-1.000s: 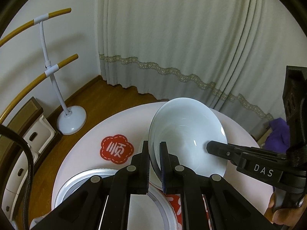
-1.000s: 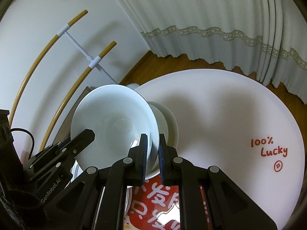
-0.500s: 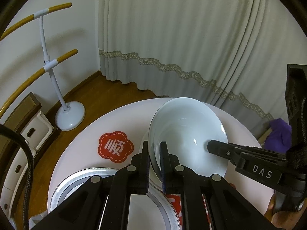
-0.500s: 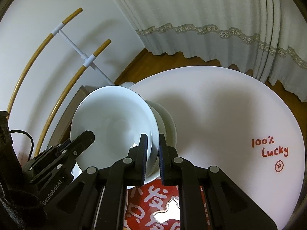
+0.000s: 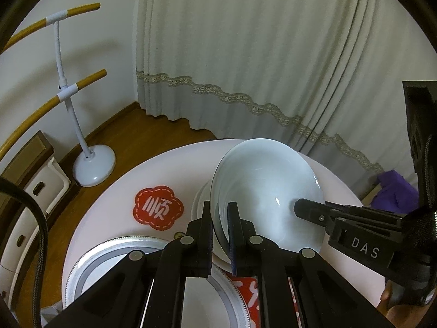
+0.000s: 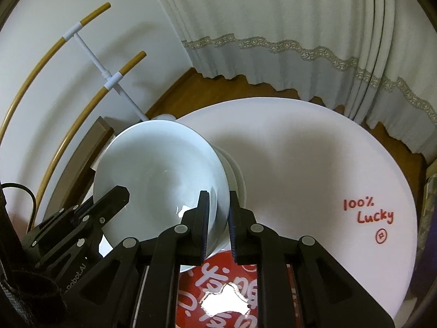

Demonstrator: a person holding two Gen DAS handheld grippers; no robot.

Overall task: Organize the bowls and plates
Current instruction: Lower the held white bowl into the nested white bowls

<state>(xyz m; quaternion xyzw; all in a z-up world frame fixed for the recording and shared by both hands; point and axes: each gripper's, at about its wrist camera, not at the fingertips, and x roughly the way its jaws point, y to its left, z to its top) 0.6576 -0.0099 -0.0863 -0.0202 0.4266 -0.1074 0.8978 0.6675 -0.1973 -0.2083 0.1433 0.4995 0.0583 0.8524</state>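
Above the round white table (image 6: 314,164), a glossy pale-blue ceramic bowl (image 5: 267,196) is carried tilted by two claws on opposite sides of its thin rim. The left gripper (image 5: 220,218) pinches the rim with its jaws nearly closed. The right gripper (image 6: 218,213) straddles the far side of the rim; its jaws are opening, with the bowl wall between them and the gap slightly wider than the wall. Directly beneath the bowl, a second white bowl or dish (image 6: 235,175) rests on the table; whether the two touch cannot be told.

Likely hazards: glazed ceramic is smooth and hard, so a one-sided pinch may let the bowl pivot or slip as the right claw lets go; a drop onto the lower dish could chip either rim. An off-centre release could leave the bowl rocking instead of nested.

Nearer the viewer than the bowl lies a flat white plate with a ridged silver border (image 5: 90,262), beside a red glossy printed mat (image 6: 218,287).
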